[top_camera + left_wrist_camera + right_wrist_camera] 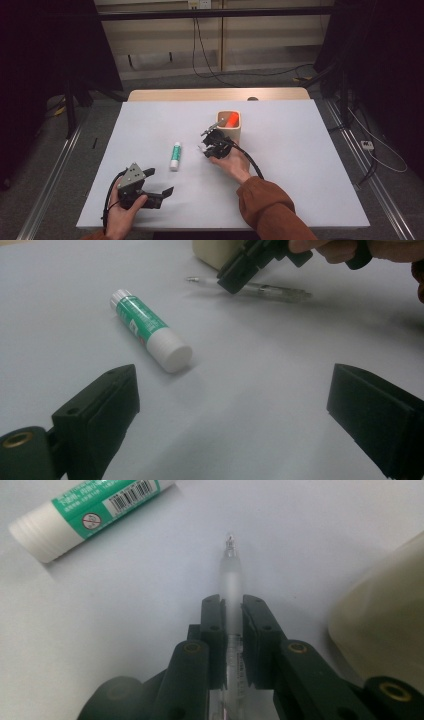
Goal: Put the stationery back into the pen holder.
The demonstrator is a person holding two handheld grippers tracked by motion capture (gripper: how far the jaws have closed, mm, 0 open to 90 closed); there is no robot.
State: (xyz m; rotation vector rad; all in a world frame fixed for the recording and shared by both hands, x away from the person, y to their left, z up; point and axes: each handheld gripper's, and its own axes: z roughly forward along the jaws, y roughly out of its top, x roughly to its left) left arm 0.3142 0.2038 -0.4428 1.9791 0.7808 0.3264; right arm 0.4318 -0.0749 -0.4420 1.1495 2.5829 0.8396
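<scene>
Pen (233, 580) pinched between jaws of right gripper (232, 612), lying on table (300, 165) beside cup (229, 131). Grasp step looks done. Next, likely: lift, tip upright, drop into cup. Left gripper (159, 183) wide open, empty, near glue stick (175, 155).

Glue stick (175, 155) left of cup (229, 131) on table (300, 165); pen (232, 580) btwn them (nearer cup).

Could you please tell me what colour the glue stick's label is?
The glue stick has a green label and white cap, clearest in the left gripper view.
</scene>
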